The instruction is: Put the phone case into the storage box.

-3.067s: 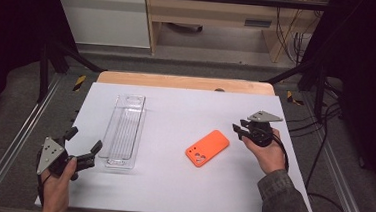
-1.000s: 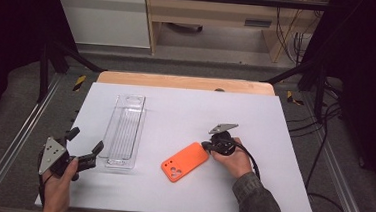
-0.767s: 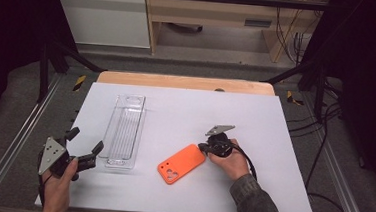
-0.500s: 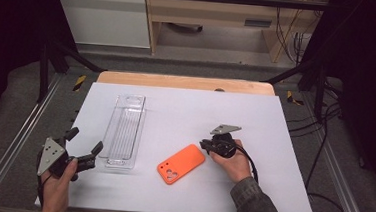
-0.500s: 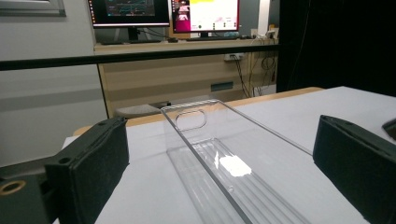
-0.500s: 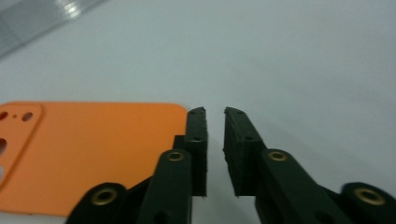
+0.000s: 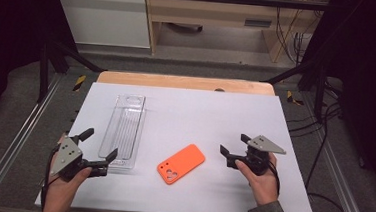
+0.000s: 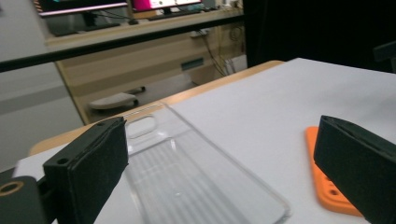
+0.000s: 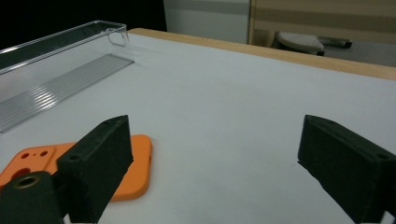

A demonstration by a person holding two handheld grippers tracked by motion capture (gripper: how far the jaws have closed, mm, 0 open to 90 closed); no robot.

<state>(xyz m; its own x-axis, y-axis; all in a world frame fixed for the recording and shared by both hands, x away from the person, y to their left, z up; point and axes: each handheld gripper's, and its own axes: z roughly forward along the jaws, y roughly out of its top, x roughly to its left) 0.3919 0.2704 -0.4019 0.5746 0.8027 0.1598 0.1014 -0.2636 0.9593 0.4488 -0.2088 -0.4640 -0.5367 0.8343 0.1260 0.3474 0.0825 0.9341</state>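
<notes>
Orange phone case [image 7: 181, 163] lies flat beside clear tray [image 7: 123, 130]: light, flexible, best pinched by an edge. Right gripper [image 7: 237, 147] jaws, just opened, spread empty; left gripper [image 7: 95, 150] jaws spread.

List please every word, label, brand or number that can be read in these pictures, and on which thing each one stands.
No text can be read.
Orange phone case: no print or logo, only its camera cut-outs.
Clear plastic tray: plain ribs, no label.
Monitors in the left gripper view: bright coloured screens, too blurred to read.
Yellow-black strips on the floor: hazard stripes, no words.
</notes>
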